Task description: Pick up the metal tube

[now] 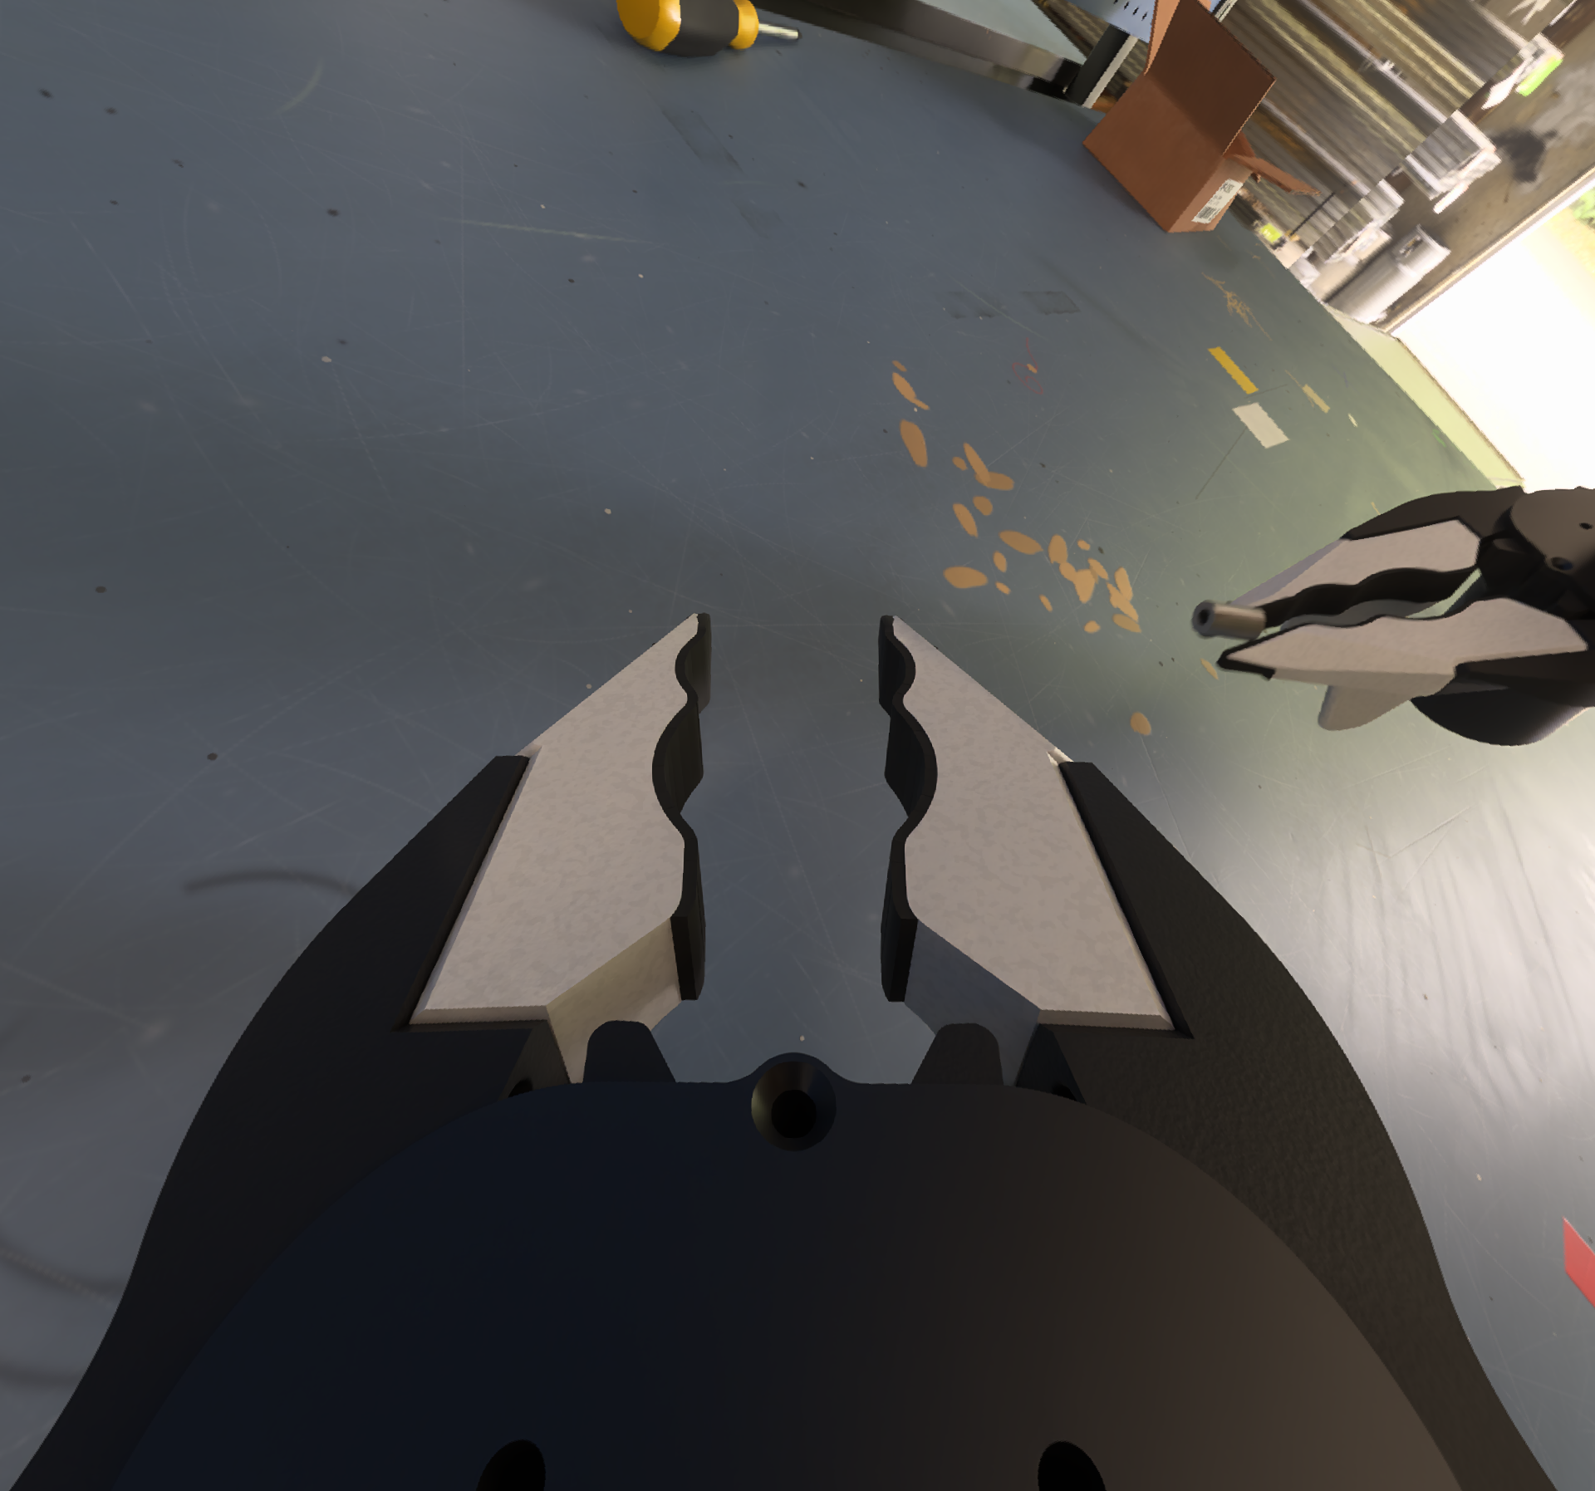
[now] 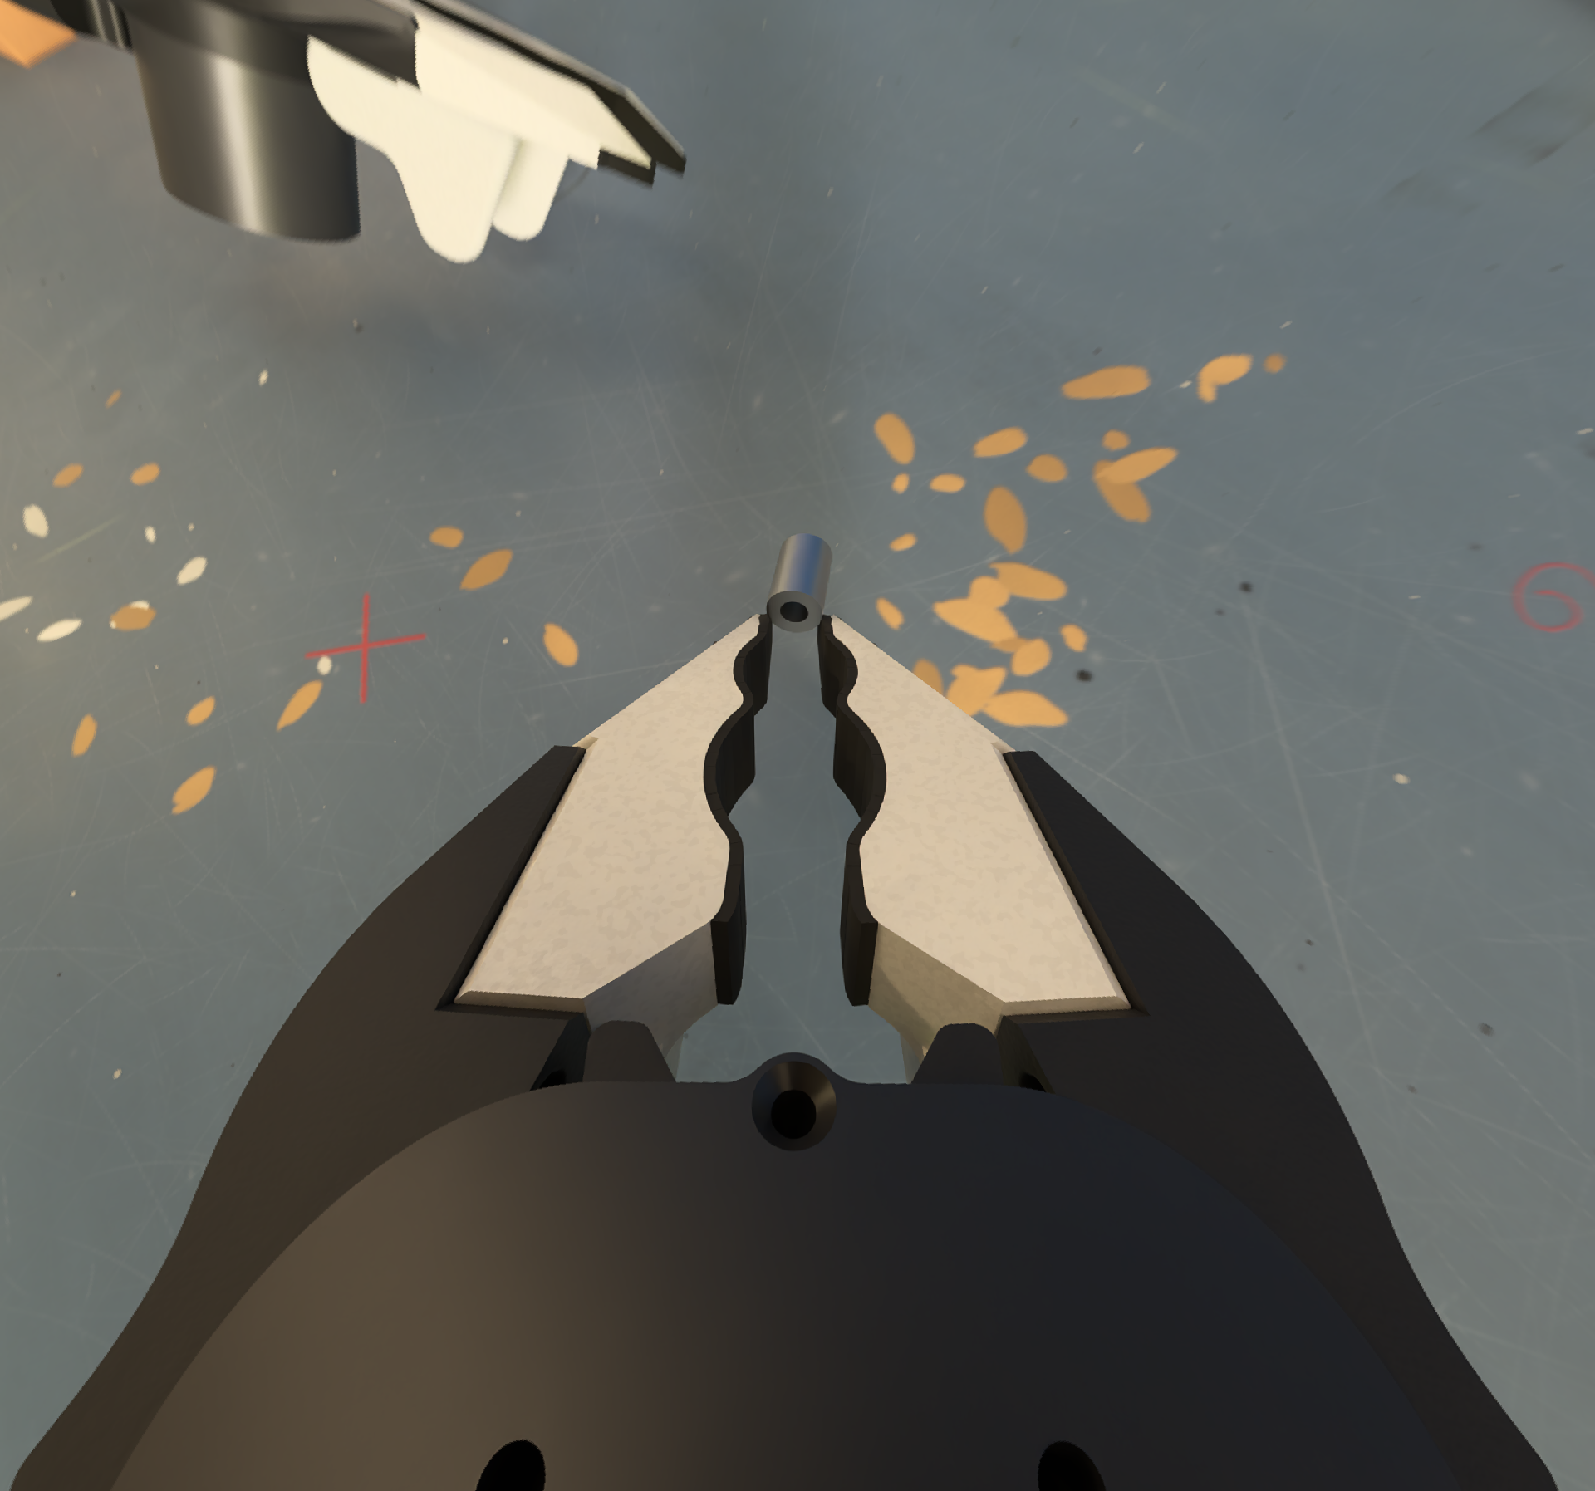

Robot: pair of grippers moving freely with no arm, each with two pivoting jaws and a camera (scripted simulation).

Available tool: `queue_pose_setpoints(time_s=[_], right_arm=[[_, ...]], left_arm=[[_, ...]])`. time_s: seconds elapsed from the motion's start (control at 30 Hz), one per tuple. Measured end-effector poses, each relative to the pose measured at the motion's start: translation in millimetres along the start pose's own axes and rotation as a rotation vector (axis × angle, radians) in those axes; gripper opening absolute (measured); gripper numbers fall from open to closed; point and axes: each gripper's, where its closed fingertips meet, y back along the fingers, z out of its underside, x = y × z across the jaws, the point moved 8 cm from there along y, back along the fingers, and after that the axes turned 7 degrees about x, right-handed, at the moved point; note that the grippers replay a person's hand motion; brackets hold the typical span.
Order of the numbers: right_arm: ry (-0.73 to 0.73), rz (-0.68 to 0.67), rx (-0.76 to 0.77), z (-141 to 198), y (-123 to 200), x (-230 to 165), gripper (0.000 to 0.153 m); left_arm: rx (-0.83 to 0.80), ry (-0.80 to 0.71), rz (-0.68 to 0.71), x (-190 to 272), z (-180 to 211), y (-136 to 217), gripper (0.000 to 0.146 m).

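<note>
**A:** Grey-blue, scratched work surface [image 1: 431, 414], spattered with orange paint flecks [image 2: 1001, 604]. Where is the metal tube?

**B:** The metal tube [image 2: 801, 587] is pinched at the very tips of the right gripper [image 2: 796, 630], its fingers closed on the tube's near end, which sticks forward past them. In the left wrist view it pokes out of that gripper [image 1: 1243, 638] above the surface.

**A:** And the left gripper?

**B:** The left gripper [image 1: 794, 630] has its fingers spread apart, holding nothing.

**A:** Anything else?

**B:** A stubby screwdriver [image 1: 686, 8] with a yellow and black handle lies far off; a brown cardboard box [image 1: 1174, 129] sits near the surface's edge.
</note>
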Motion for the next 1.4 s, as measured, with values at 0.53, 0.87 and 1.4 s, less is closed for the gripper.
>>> queue_pose_setpoints(time_s=[0.53,0.87,1.4], right_arm=[[-0.248,0.009,0.598,-0.7,71.2,32.6,0.01],[-0.283,0.033,0.604,0.6,72.2,37.2,0.01],[-0.337,0.139,0.722,4.4,85.5,45.8,0.01]], left_arm=[[-0.05,-0.056,-0.07,2.4,1.9,-6.1,0.039],[-0.063,-0.063,-0.093,2.2,2.7,-7.4,0.039],[-0.076,-0.076,-0.153,1.1,2.7,-10.1,0.038]])
